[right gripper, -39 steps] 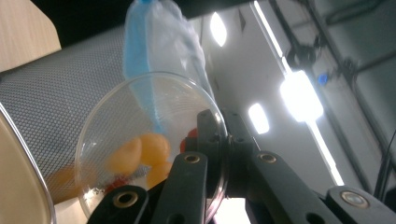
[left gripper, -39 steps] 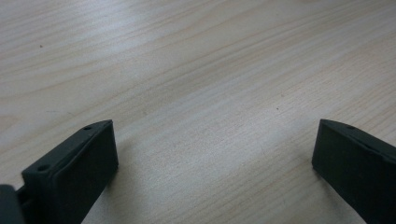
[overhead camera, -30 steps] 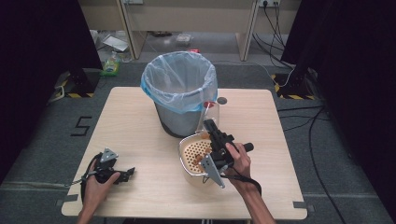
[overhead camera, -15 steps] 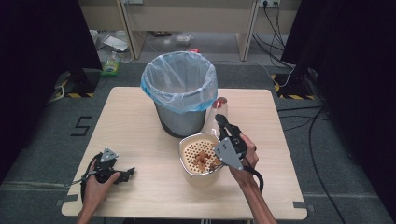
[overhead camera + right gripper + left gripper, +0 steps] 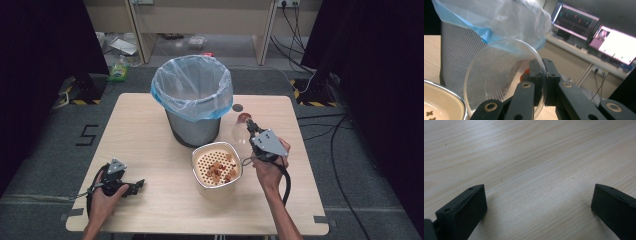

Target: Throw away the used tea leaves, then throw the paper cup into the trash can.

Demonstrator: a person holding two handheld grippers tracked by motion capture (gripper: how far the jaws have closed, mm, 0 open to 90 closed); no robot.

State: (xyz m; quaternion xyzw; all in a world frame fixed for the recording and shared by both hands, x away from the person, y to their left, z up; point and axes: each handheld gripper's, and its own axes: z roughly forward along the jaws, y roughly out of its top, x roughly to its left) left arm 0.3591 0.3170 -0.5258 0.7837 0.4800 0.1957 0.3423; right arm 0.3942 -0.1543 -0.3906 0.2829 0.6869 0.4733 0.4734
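Note:
My right gripper point(image 5: 251, 126) is shut on the rim of a clear plastic cup point(image 5: 240, 131), held on its side just right of the bin point(image 5: 192, 97). In the right gripper view the jaws pinch the cup point(image 5: 499, 75) wall, and a small orange-red spot shows through it. A cream perforated strainer bowl point(image 5: 216, 167) with brown food bits sits left of that hand. Near the front left corner of the table, my left gripper point(image 5: 131, 186) lies open; its jaws stand wide apart over bare wood point(image 5: 539, 202).
The grey mesh bin with a blue-clear liner point(image 5: 456, 52) stands at the table's middle back. A small dark round thing point(image 5: 237, 107) lies right of it. The table's front edge point(image 5: 200, 231) is close to both hands.
My right gripper has swung from over the strainer bowl to its right and back, carrying the cup. Brown bits now show in the bowl. The left gripper has not moved.

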